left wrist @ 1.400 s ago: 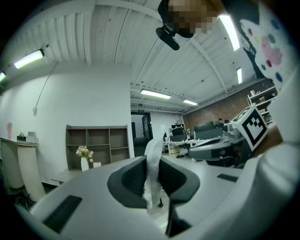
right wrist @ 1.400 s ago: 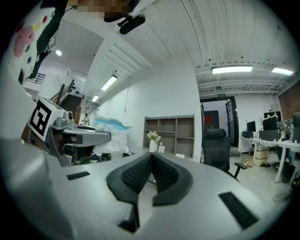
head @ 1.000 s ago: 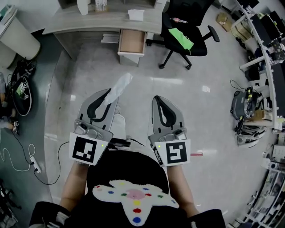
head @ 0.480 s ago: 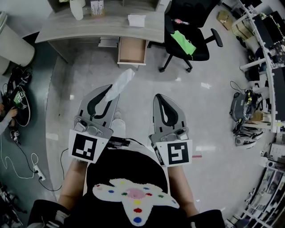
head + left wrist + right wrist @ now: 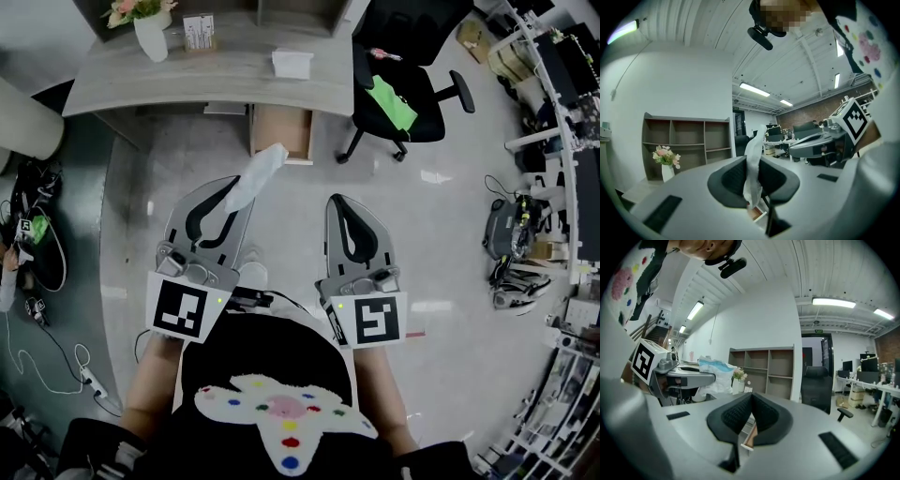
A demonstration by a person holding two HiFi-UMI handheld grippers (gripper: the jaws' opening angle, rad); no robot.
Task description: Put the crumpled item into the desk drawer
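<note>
The step in hand looks like the carry toward the drawer (image 5: 281, 131), which stands pulled open under the front edge of the counter (image 5: 206, 70), its inside bare as far as can be seen. The crumpled item (image 5: 262, 169), a twisted strip of white paper or tissue, is well short of the drawer, with its free end reaching toward the drawer's front. The left tongs (image 5: 239, 185) are closed on its lower end, and the left gripper view shows the strip pinched between the two dark pads. The right tongs (image 5: 339, 199), just right of them and also short of the drawer, are closed tip to tip with nothing between them. The next move probably calls for bringing the item over the open drawer before letting go. A small card (image 5: 198, 31) on the counter, back and left of the drawer, carries print too small to read.
</note>
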